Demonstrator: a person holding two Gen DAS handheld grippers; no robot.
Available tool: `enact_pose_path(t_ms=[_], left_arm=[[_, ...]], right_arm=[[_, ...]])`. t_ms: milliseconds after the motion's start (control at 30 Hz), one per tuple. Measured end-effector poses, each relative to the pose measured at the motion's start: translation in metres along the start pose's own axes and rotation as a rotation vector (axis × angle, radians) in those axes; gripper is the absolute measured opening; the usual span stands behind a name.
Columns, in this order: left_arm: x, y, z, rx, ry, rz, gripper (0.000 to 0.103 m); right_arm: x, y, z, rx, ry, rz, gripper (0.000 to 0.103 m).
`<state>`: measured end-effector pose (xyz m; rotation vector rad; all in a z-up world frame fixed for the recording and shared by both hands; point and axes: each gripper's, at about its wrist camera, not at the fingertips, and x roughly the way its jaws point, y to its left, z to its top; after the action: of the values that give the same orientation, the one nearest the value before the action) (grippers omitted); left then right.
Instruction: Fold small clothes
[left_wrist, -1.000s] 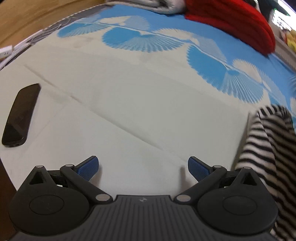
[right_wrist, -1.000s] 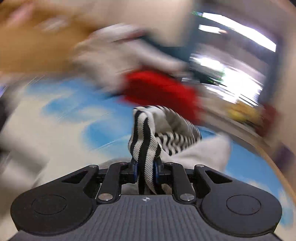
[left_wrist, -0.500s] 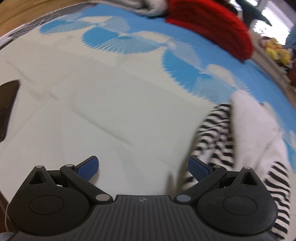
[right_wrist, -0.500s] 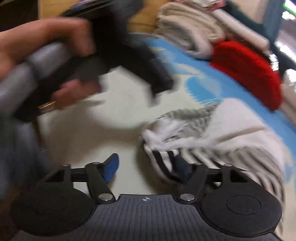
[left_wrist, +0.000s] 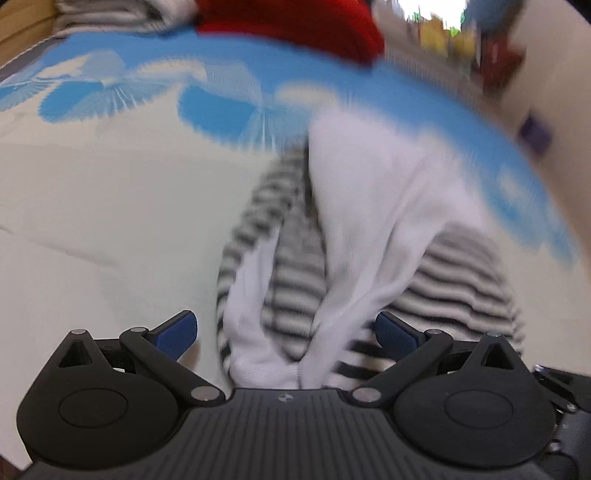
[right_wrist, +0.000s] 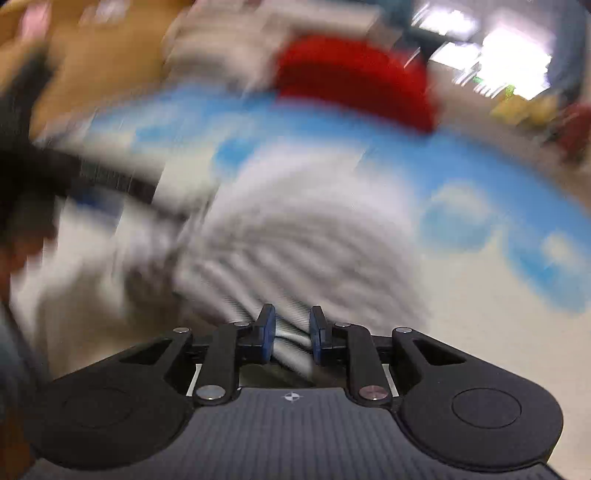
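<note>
While both views are smeared by motion, the left gripper shows plainly enough: it tilts steeply down toward the cloth, its 2 blue pads spread wide and touching nothing. Between them, just past the black body, lies the garment, a striped knit with a plain white panel rumpled over it, resting on the pale part of the cloth near its blue printed band. Its near hem is cut off by the gripper body.

From the right wrist, the right gripper also points downward, less steeply. Its jaws are closing, with a narrow gap left, and a fold of the striped garment sits between the pads. Whether the pads already press that fold is hard to tell, since the fabric there is blurred and partly behind the fingers.

At the left edge of that view a dark shape crosses in front of the garment; blur hides what it is. A red knit lies at the far side of the cloth, with folded pale items beside it, their edges indistinct
</note>
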<state>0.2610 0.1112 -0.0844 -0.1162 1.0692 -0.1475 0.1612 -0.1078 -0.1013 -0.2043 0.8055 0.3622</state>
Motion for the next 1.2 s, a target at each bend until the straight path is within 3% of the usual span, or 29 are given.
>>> enact_pose_path(t_ms=[67, 133, 267, 333, 400, 467, 533, 600, 667, 767, 867, 967, 1033, 1133, 1200], left_arm=[[0.018, 0.003, -0.007, -0.03, 0.078, 0.031, 0.103], [0.019, 0.017, -0.006, -0.113, 0.1, -0.012, 0.103], [0.017, 0.026, -0.004, -0.146, 0.089, -0.009, 0.103], [0.015, 0.026, -0.004, -0.142, 0.08, -0.01, 0.103], [0.014, 0.024, -0.004, -0.118, 0.07, 0.001, 0.103], [0.014, 0.022, -0.004, -0.11, 0.069, 0.009, 0.103], [0.015, 0.023, -0.005, -0.115, 0.08, 0.007, 0.103], [0.008, 0.024, -0.011, -0.146, 0.085, 0.002, 0.103], [-0.007, 0.026, -0.021, -0.168, 0.079, -0.019, 0.103], [-0.025, 0.029, -0.034, -0.197, 0.051, -0.063, 0.103], [-0.023, 0.027, -0.035, -0.209, 0.058, -0.053, 0.103], [-0.011, 0.029, -0.034, -0.231, 0.104, -0.035, 0.103], [-0.003, 0.029, -0.033, -0.253, 0.138, -0.043, 0.103], [0.002, 0.024, -0.031, -0.232, 0.141, -0.03, 0.103], [0.001, 0.022, -0.031, -0.232, 0.146, -0.049, 0.103]], right_arm=[[0.02, 0.008, -0.019, -0.025, 0.09, 0.068, 0.022], [0.019, 0.012, -0.021, -0.024, 0.091, 0.071, 0.021], [-0.016, -0.006, -0.002, 0.088, 0.041, 0.138, 0.021], [-0.041, -0.014, 0.008, 0.111, -0.066, 0.111, 0.021], [-0.043, -0.022, 0.018, 0.086, -0.13, 0.016, 0.022], [-0.033, -0.027, 0.016, 0.045, -0.121, -0.071, 0.022], [-0.002, -0.025, 0.002, 0.014, -0.001, -0.057, 0.032], [0.005, -0.013, -0.018, -0.092, -0.035, -0.051, 0.048], [-0.002, -0.001, -0.013, -0.183, -0.03, -0.05, 0.049], [-0.033, -0.024, 0.009, -0.089, -0.07, 0.071, 0.049], [-0.056, -0.055, 0.036, -0.064, -0.108, 0.051, 0.052], [-0.033, -0.091, 0.074, -0.07, -0.076, -0.009, 0.057], [0.013, -0.112, 0.091, -0.022, -0.034, -0.018, 0.057], [0.077, -0.116, 0.084, 0.021, 0.085, 0.05, 0.057], [0.09, -0.108, 0.079, -0.062, 0.076, 0.036, 0.058]])
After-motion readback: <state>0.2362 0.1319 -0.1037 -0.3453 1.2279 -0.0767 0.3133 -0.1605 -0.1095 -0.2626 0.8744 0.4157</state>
